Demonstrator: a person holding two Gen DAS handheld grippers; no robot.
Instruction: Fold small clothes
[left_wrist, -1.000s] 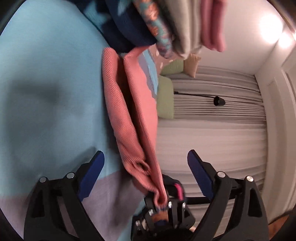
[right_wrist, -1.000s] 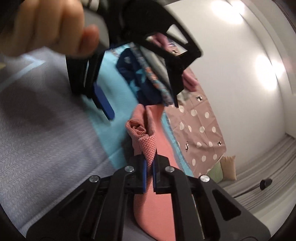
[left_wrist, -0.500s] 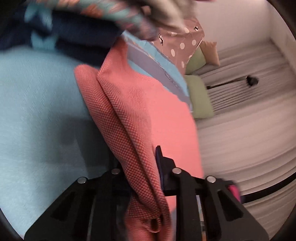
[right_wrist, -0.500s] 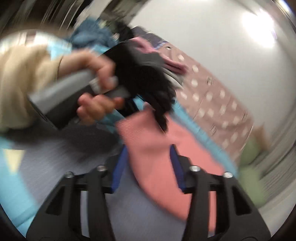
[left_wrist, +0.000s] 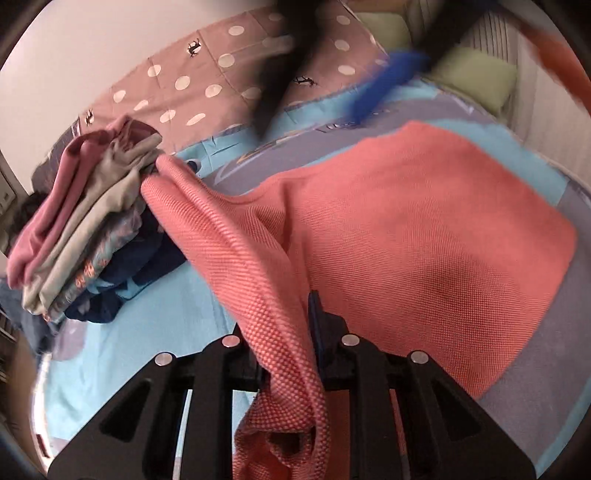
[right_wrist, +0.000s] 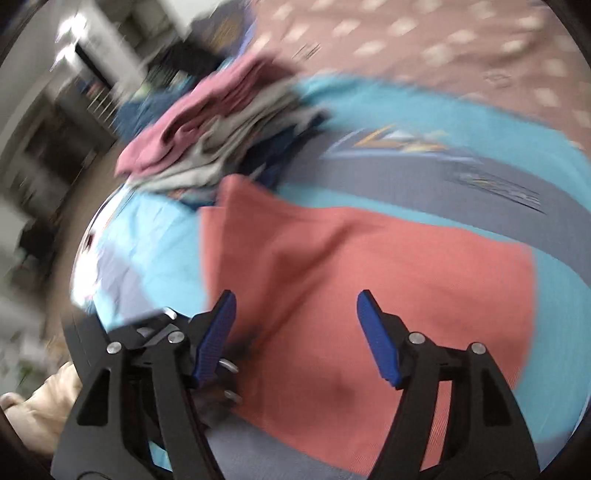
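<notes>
Coral waffle-knit fills the middle of the bed: the small garment (left_wrist: 424, 236) lies mostly flat on the blue bedspread (left_wrist: 155, 317), just right of a stack of folded clothes (left_wrist: 85, 218). The left gripper (left_wrist: 286, 350) is clenched on a bunched edge; the right gripper (right_wrist: 295, 336) hangs released above the cloth. Judged the spreading step; next, that edge needs drawing out flat before any fold.

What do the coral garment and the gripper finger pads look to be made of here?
Coral garment: looks like a soft knit, perhaps cotton pique; a fine waffle-like texture shows and it drapes limply. Finger pads: blue with a matte, finely ribbed face, probably rubber or plastic.
</notes>
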